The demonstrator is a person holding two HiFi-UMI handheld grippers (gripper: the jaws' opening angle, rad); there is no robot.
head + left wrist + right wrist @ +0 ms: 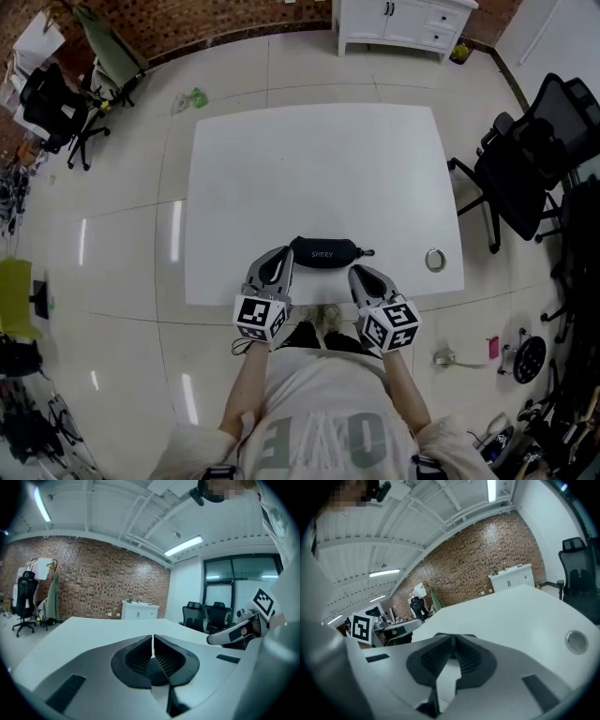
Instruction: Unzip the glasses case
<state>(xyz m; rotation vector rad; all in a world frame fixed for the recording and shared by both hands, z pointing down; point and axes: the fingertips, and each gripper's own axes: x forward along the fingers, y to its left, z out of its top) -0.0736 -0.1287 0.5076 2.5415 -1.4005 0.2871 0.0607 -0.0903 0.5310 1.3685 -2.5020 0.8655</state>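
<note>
The left gripper has its jaws pressed together with nothing between them; in the left gripper view the ribbed black pads meet along a thin line. The right gripper is likewise closed and empty, its pads meeting at the tips in the right gripper view. A hand holds each gripper low at the near edge of the white table, and both point away from the person and lean slightly toward each other.

Just beyond the two tips lies the glasses case. It is a black, oblong, rounded pouch, lying flat and crosswise to the person, with small pale lettering on its top and a short zipper pull sticking out of its right end. It looks zipped. The left gripper's tip sits right beside the case's left end; whether it touches cannot be told. The right gripper's tip is just short of the case's right end, near the pull.

Further right on the table, apart from the case, rests a small silvery ring. Black office chairs stand to the table's right, and a white cabinet stands against the brick wall beyond it.
</note>
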